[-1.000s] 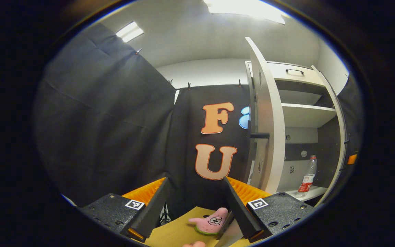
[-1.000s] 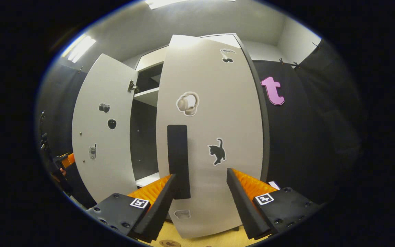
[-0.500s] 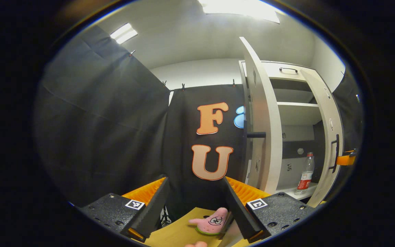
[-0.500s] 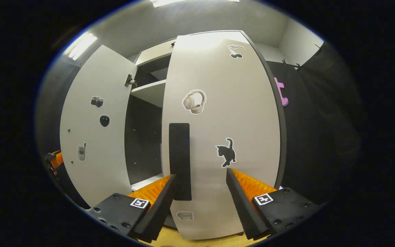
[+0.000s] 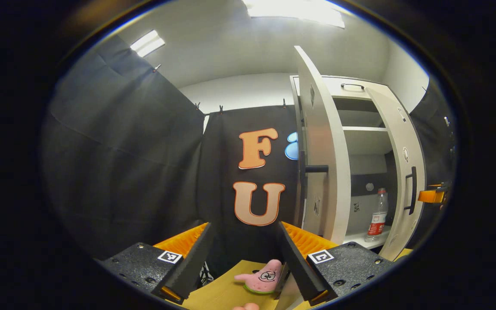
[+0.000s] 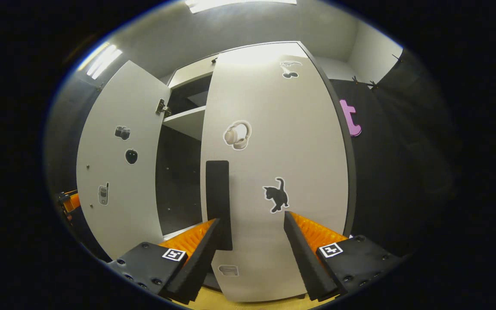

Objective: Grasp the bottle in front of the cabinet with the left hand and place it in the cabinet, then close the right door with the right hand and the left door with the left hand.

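In the left gripper view, the left gripper point(image 5: 243, 254) is spread wide with nothing between its fingers, which frame the black cloth wall. Below them lies a wooden table point(image 5: 222, 292) with a pink star toy point(image 5: 261, 277) near its far edge, just beside the right finger. To the right stands the white cabinet point(image 5: 351, 86). Its left door point(image 5: 323, 155) is swung out, seen almost edge-on, with a dark handle point(image 5: 315, 168) sticking out. The bottle point(image 5: 377, 215) stands upright on the cabinet's bottom shelf point(image 5: 360, 239), near that shelf's right end, in the gap between the two doors. The right door point(image 5: 405, 172) is partly shut, and the right gripper point(image 5: 431, 196) is at its outer face, beside the door's handle point(image 5: 411, 190).

In the right gripper view, the right gripper point(image 6: 251, 249) is wide open and grips nothing; the right door point(image 6: 274, 172) fills the space ahead of its fingers. The door's black handle point(image 6: 218, 202) stands upright with its lower end just beside the left finger point(image 6: 200, 254). Stickers of headphones point(image 6: 237, 134) and a cat point(image 6: 276, 194) sit on the door. The left door point(image 6: 119, 168) hangs open to the left, the dark cabinet interior showing between the doors.
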